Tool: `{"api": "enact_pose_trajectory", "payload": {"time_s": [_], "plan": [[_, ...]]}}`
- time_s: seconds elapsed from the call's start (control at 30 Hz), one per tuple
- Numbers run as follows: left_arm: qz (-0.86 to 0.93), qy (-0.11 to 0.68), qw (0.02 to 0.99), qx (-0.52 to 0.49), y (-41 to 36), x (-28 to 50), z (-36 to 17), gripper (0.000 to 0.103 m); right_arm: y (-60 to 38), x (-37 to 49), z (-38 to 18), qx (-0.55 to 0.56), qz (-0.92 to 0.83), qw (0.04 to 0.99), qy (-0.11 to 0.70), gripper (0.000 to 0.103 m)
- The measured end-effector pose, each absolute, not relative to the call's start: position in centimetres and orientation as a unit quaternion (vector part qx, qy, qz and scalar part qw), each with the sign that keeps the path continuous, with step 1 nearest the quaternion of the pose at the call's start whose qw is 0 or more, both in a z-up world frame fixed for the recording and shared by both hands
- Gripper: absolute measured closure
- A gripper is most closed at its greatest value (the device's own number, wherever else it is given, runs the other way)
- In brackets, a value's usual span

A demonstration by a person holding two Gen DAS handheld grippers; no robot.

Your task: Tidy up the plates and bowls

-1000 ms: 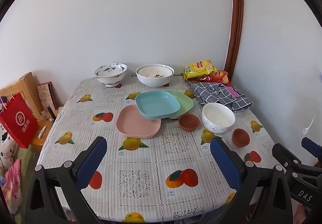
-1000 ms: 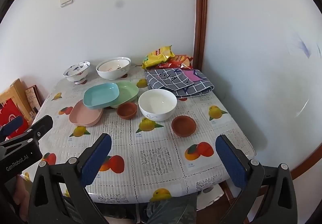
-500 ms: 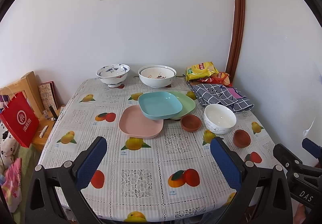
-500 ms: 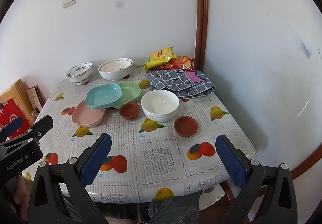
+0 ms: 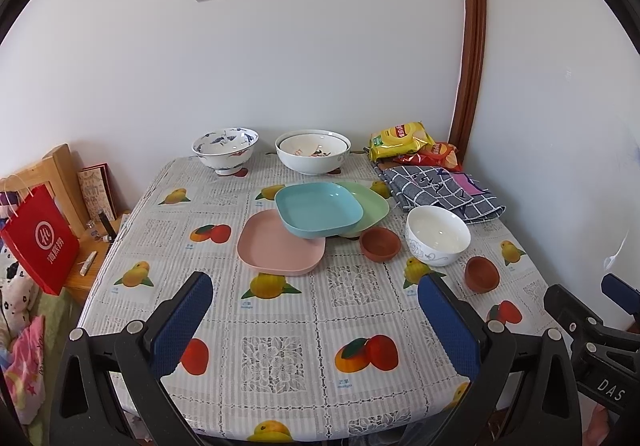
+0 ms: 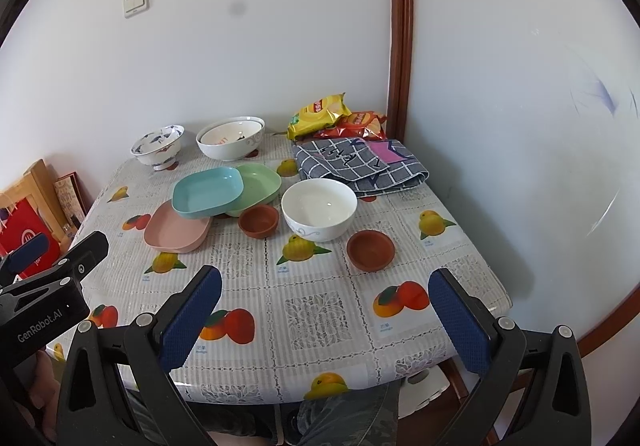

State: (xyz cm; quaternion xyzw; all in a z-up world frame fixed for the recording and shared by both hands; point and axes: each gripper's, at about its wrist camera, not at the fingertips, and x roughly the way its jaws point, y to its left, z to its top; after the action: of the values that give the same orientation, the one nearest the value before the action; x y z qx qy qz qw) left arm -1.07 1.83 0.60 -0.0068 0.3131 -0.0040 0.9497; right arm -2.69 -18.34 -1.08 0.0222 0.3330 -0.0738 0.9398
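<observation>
The left claw (image 5: 316, 320) hangs wide apart and holds nothing, above the near edge of the desk (image 5: 288, 358); the right claw (image 6: 326, 316) is likewise spread wide with nothing in it, over the near right corner. Between the claws and the dishes lies a broad strip of bare fruit-print cloth. Nearest on the right sits a small brown bowl (image 6: 371, 250), apart from the white bowl (image 6: 319, 214) just behind it. A second small brown bowl (image 6: 259, 220) sits just beside the white bowl's left. The pink plate (image 6: 176, 233) lies left of that, its far rim under the tilted blue plate (image 6: 207, 196), which also overlaps the green plate (image 6: 262, 186). Farther back, a checked cloth (image 6: 360, 165) reaches the right edge. Against the wall stand a blue-patterned bowl (image 6: 158, 145), a large white bowl (image 6: 231, 143) and snack bags (image 6: 336, 119).
</observation>
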Motion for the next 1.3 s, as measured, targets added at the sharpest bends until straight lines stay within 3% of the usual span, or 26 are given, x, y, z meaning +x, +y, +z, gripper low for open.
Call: {"api": "enact_pose_trajectory", "payload": {"time_s": [1.3], "plan": [[-0.002,0.312,0.950,0.001,1.49,-1.12,0.40,0.000,-18.54,-2.69,-1.38,0.031,-0.076,0.940,0.331,0.001]]}}
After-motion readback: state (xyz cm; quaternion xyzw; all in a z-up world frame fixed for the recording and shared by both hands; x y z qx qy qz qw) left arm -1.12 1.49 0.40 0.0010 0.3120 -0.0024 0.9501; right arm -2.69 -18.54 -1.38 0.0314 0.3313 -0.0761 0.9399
